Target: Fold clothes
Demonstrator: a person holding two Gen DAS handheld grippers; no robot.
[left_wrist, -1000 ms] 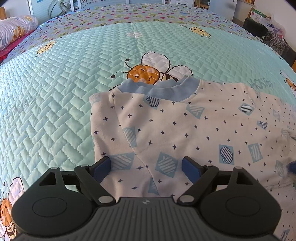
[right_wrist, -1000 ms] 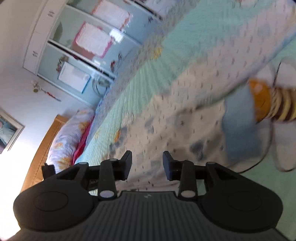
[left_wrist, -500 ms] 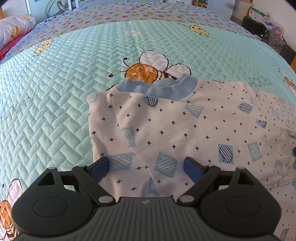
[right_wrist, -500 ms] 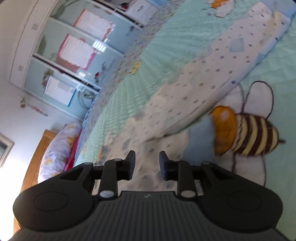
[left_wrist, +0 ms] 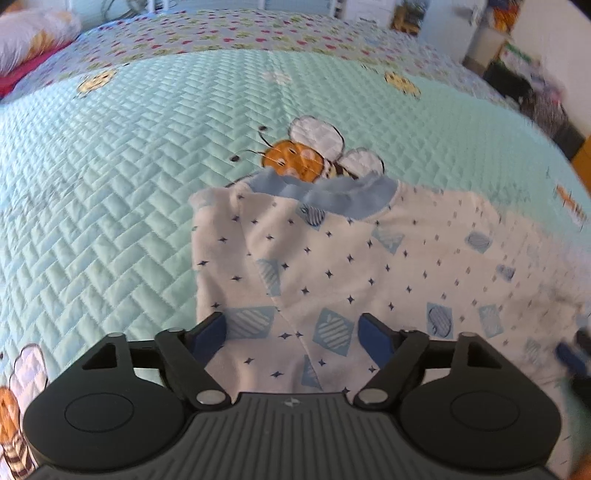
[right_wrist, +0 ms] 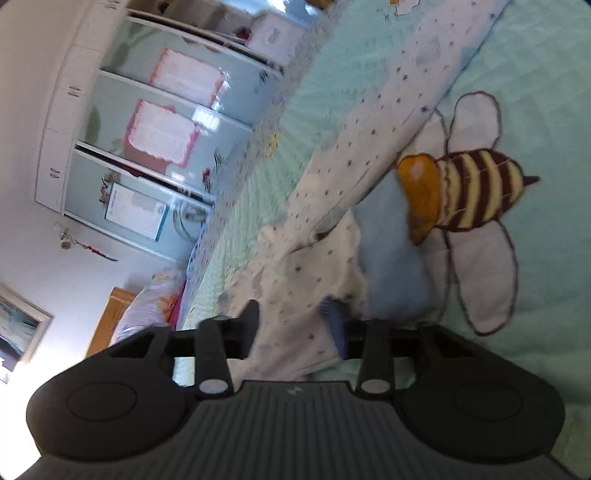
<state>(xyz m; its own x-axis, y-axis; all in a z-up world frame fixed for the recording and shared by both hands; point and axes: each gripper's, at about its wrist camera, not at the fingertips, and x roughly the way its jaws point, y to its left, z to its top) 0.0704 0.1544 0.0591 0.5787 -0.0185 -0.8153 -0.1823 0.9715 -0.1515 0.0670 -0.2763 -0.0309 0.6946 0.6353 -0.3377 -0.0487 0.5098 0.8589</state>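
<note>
A: Start at the left hand-held gripper (left_wrist: 293, 334). What do you see?

B: Its two blue-padded fingers (left_wrist: 373, 334) stand wide, closing in at this moment, over the near part of one garment (left_wrist: 332, 266). Cloth lies between them, but the pads are not pressing on it, so it is released.

A: And the right hand-held gripper (right_wrist: 291, 325)?

B: Rolled onto its side. Its jaws are opening a little, with a fold of the same white top (right_wrist: 295, 291) between them. The fabric bunches up at the blue pad (right_wrist: 334, 328), and it looks grasped there, though the picture is blurred.

A: How many garments?

B: One: a white top with small dark stars and blue striped squares, with one pale blue collar (left_wrist: 343, 197). It lies on the bed, on a mint-green quilt (left_wrist: 129, 177). The right hand-held gripper also shows at the right edge of the left wrist view.

A: What else, further out?

B: Bees stitched on the quilt: one peeks out above the collar (left_wrist: 295, 158), and the right wrist view shows one striped bee (right_wrist: 465, 192) just beside a pale blue cuff (right_wrist: 388, 258). One pillow (left_wrist: 33, 33) lies at the far left, and a wardrobe (right_wrist: 147, 140) with three visible door panels stands beyond the bed.
</note>
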